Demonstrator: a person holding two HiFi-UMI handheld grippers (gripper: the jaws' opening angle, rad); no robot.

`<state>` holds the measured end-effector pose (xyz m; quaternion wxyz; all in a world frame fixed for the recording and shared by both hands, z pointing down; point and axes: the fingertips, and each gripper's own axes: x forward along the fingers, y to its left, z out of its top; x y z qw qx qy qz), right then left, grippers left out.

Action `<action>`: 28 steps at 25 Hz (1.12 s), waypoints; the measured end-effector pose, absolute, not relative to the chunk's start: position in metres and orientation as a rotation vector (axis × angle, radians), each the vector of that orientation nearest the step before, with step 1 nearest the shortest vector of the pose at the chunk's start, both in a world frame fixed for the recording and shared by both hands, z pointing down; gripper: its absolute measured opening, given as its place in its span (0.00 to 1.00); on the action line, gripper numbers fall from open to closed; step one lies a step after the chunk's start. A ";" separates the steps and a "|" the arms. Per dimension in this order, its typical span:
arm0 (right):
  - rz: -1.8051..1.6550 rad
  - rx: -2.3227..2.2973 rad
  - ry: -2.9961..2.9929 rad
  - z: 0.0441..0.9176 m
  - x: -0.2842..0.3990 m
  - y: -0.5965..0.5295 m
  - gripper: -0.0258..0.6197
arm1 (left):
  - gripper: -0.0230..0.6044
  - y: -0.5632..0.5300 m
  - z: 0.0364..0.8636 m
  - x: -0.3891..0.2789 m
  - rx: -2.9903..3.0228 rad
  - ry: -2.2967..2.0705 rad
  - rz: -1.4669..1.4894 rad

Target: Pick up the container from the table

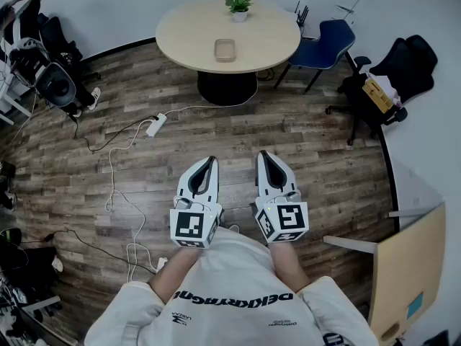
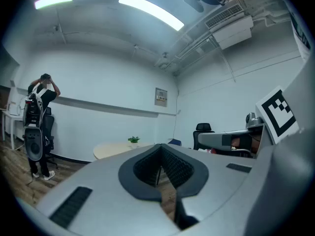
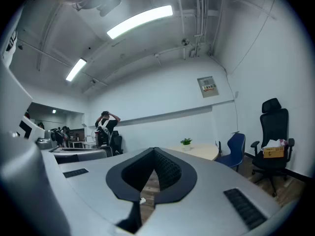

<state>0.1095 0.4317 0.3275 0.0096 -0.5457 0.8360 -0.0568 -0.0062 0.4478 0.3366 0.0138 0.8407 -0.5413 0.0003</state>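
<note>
While the person (image 1: 238,287) stands well back from the round table (image 1: 180,34), the left gripper (image 1: 210,161) and right gripper (image 1: 263,154) point level, side by side above the wood floor (image 1: 144,85), each with jaws pressed together, nothing between them. The tan container (image 1: 225,50) sits mid-table, near a small potted plant (image 1: 238,7).

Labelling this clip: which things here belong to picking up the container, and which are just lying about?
Job: shallow tan rectangular container; round beige table; left gripper; right gripper.
Lying about: green potted plant; blue chair; black office chair; white power strip.
</note>
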 end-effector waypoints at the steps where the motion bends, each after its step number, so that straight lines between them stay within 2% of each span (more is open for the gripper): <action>1: -0.176 -1.700 2.612 0.327 0.109 0.432 0.09 | 0.06 0.448 0.336 -0.005 2.617 -1.689 0.002; 17: -0.301 -1.651 2.657 0.363 0.106 0.414 0.09 | 0.06 0.438 0.366 -0.007 2.538 -1.723 0.036; 28: -0.262 -1.673 2.683 0.359 0.105 0.281 0.09 | 0.06 0.300 0.365 -0.004 2.552 -1.707 0.040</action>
